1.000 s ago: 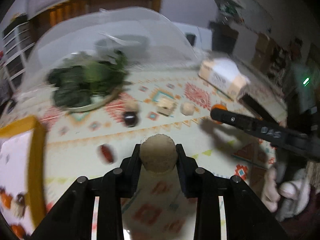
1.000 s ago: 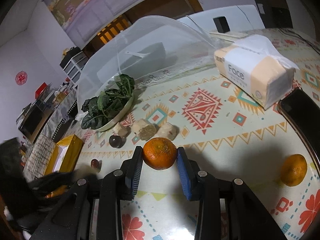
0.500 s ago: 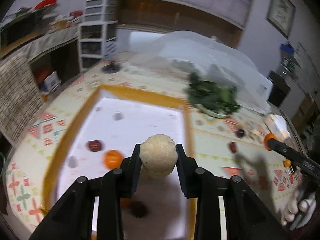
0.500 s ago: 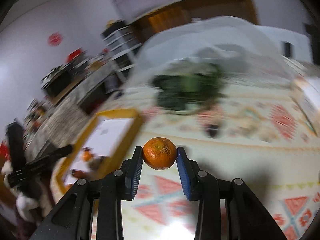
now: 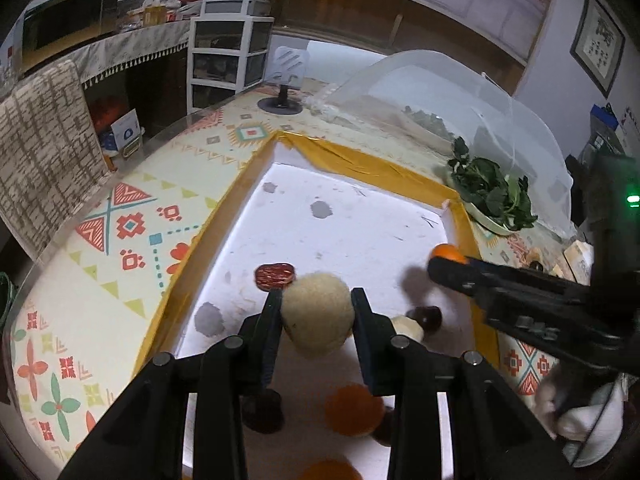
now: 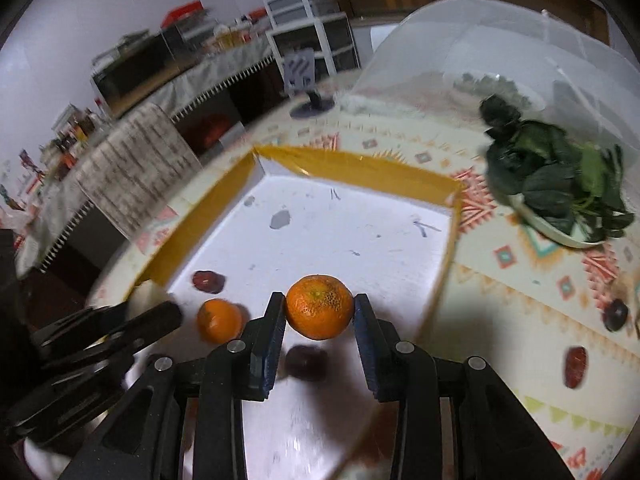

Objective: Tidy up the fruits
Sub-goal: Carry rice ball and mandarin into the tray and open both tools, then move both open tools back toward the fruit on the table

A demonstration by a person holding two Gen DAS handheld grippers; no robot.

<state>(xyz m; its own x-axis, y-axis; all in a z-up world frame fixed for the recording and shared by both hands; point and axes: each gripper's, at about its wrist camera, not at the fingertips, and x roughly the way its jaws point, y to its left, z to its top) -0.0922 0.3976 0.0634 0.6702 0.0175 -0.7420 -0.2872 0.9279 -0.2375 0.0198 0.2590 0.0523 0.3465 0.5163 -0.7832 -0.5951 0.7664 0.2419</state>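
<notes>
The left gripper (image 5: 317, 314) clamps a pale round fruit (image 5: 318, 314) between its fingers (image 5: 272, 316); the right gripper (image 6: 319, 314) pinches an orange (image 6: 319, 306) — both over the yellow-rimmed tray (image 6: 352, 170), where another orange (image 6: 219, 319) and dark fruits lie on the patterned table (image 5: 132, 224).

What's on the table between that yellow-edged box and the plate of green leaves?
Nothing but bare patterned tablecloth. The right wrist view shows the stretch between the yellow-edged box and the plate of greens most plainly.
</notes>
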